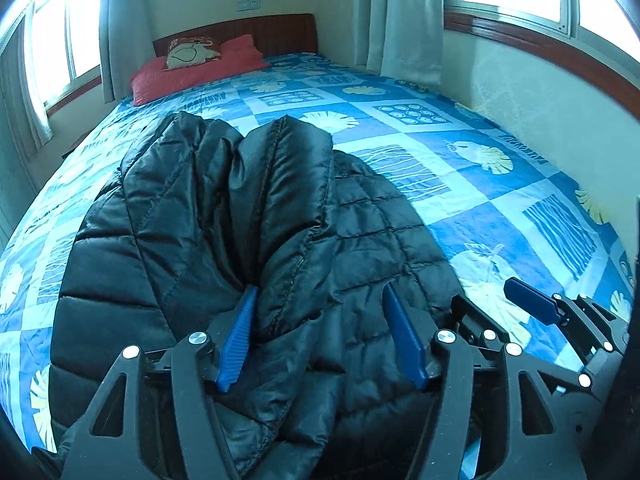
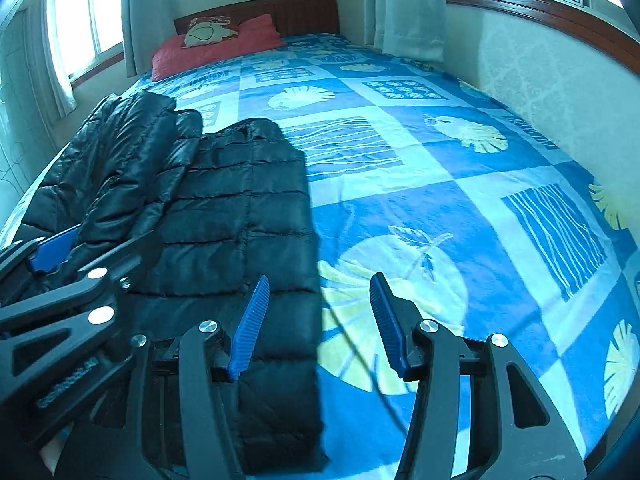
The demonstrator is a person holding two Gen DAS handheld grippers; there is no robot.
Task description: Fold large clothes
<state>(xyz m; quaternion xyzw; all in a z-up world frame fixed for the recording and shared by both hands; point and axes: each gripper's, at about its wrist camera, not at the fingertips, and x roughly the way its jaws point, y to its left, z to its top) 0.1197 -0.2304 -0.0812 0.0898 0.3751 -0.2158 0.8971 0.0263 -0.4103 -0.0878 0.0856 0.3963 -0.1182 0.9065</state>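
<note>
Both tongs, left (image 1: pixel 320 332) and right (image 2: pixel 316 320), gape released over black jacket (image 1: pixel 248 216) on patterned bedspread (image 2: pixel 460 200).

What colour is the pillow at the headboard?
Red pillow, clearest in the left wrist view.

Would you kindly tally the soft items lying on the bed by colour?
Black: 1, the padded jacket
Red: 1, the pillow
Cream patterned: 1, the cushion
Total: 3
</note>
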